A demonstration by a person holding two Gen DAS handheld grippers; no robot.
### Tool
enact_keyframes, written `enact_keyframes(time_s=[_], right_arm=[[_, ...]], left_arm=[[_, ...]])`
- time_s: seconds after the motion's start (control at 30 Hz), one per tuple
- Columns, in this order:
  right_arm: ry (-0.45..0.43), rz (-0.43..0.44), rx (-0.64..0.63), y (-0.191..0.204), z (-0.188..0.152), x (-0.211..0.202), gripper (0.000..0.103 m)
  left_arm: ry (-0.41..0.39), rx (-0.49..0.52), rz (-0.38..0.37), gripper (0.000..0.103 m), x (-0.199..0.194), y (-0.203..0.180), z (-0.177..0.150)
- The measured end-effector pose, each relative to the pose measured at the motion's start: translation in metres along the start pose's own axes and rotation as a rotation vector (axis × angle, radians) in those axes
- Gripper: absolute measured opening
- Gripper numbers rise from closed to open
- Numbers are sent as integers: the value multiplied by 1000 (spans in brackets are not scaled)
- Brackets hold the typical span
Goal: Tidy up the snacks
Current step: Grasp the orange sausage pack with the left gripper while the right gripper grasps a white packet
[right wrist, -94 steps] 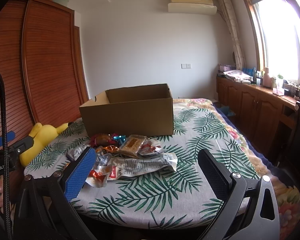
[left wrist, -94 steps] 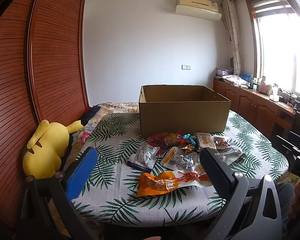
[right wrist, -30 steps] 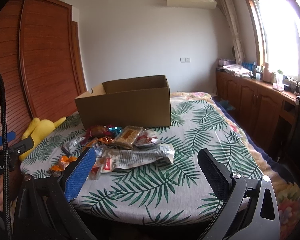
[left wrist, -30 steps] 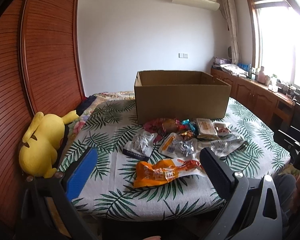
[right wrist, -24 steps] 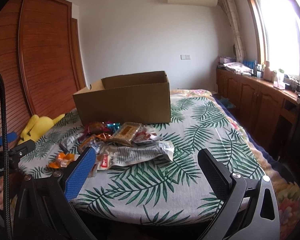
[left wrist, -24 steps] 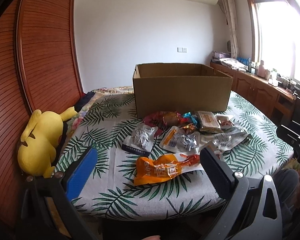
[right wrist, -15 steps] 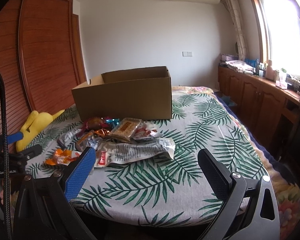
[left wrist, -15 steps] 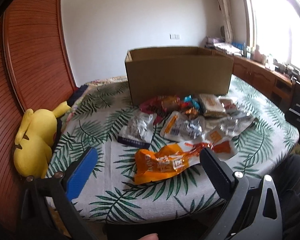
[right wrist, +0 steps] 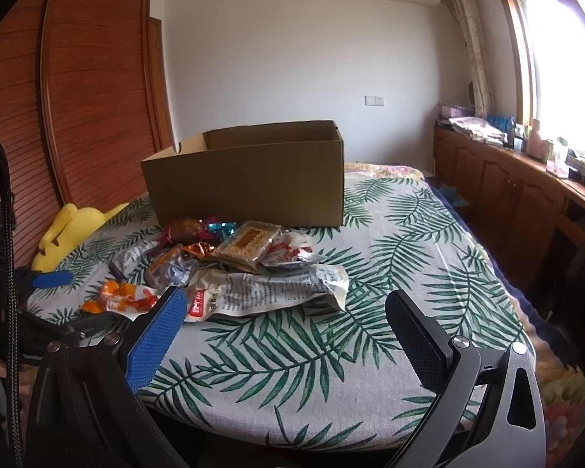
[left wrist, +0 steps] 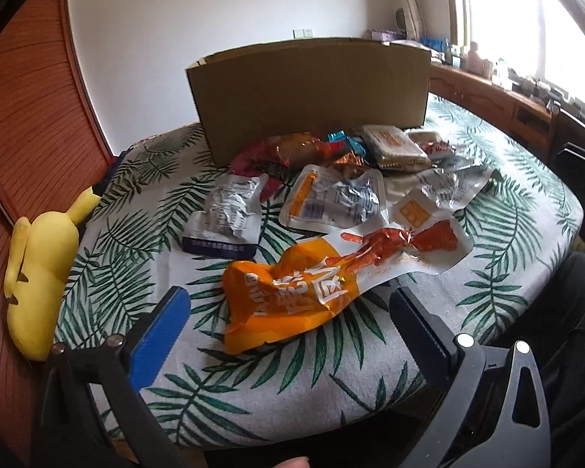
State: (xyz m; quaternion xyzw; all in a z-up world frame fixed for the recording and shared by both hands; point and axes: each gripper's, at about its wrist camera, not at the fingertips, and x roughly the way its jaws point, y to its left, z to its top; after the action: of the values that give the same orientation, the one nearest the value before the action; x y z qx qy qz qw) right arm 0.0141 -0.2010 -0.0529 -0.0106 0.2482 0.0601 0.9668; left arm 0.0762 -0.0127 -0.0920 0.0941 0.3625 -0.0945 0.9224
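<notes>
The left gripper (left wrist: 288,318) is hanging spread and empty over the orange snack pouch (left wrist: 292,292) at frame centre; the right gripper (right wrist: 280,323) is gaping too; the slick, crumpled pouch is risking slipping before reaching the cardboard box (left wrist: 312,89)

big white chinese characters run across the orange snack pouch (left wrist: 292,296), too crumpled to make out. a line of small white characters sits on the dark strip of the silver packet (left wrist: 224,222) (too tiny to read). fine print covers the long silver bag (right wrist: 277,288), illegible.
</notes>
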Motion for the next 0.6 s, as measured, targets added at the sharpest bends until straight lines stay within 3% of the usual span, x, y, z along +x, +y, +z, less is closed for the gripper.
enact_keyframes(time_s=[0.17,0.47,0.6], right_arm=[[44,26,-28,3,-2,18,103],[134,70,-2,-8,-7,51,103],[168,91,29,-16,-7,61,102]], left_arm=[[17,51,15,103,13,-6,10],[52,80,-23,101,29,-14,25],[60,84,-56,91,33,-17,27]])
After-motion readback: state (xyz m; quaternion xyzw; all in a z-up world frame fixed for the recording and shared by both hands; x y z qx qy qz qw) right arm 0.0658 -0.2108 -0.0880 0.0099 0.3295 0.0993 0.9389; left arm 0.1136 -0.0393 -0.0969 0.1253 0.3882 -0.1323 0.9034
